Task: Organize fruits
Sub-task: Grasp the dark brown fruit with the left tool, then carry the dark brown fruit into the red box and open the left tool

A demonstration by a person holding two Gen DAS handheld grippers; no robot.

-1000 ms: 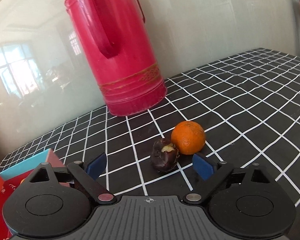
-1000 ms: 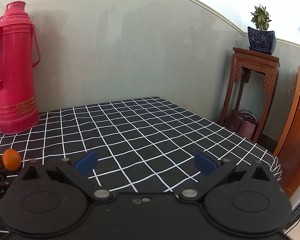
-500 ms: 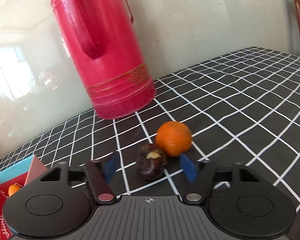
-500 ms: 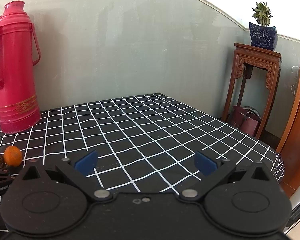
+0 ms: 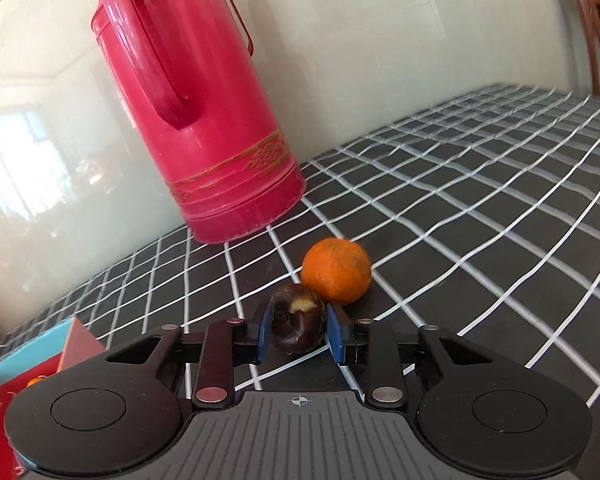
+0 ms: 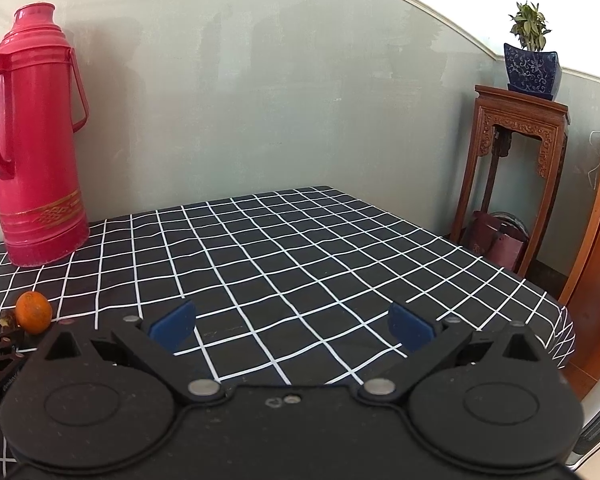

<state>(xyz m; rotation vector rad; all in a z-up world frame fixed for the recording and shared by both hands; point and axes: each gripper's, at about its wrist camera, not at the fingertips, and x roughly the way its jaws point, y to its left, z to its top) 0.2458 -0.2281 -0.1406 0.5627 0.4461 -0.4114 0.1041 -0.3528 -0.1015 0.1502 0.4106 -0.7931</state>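
Note:
In the left wrist view my left gripper [image 5: 298, 330] is shut on a dark wrinkled fruit [image 5: 297, 322] with a pale patch on top, resting on the black checked tablecloth [image 5: 480, 216]. An orange tangerine [image 5: 336, 271] sits just behind it, touching it on the right. A red and blue box [image 5: 28, 364] at the lower left holds a small orange fruit [image 5: 34, 381]. In the right wrist view my right gripper [image 6: 292, 322] is open and empty above the cloth; the tangerine [image 6: 33, 311] and part of the dark fruit [image 6: 7, 319] show at far left.
A tall red thermos [image 5: 196, 112] stands by the wall behind the fruits; it also shows in the right wrist view [image 6: 32, 140]. Beyond the table's right edge stand a carved wooden stand [image 6: 516, 168] with a potted plant [image 6: 531, 60] and a wooden cabinet [image 6: 596, 256].
My left gripper has moved forward and its fingers have closed from wide open onto the dark fruit. The right gripper has stayed open and almost still.

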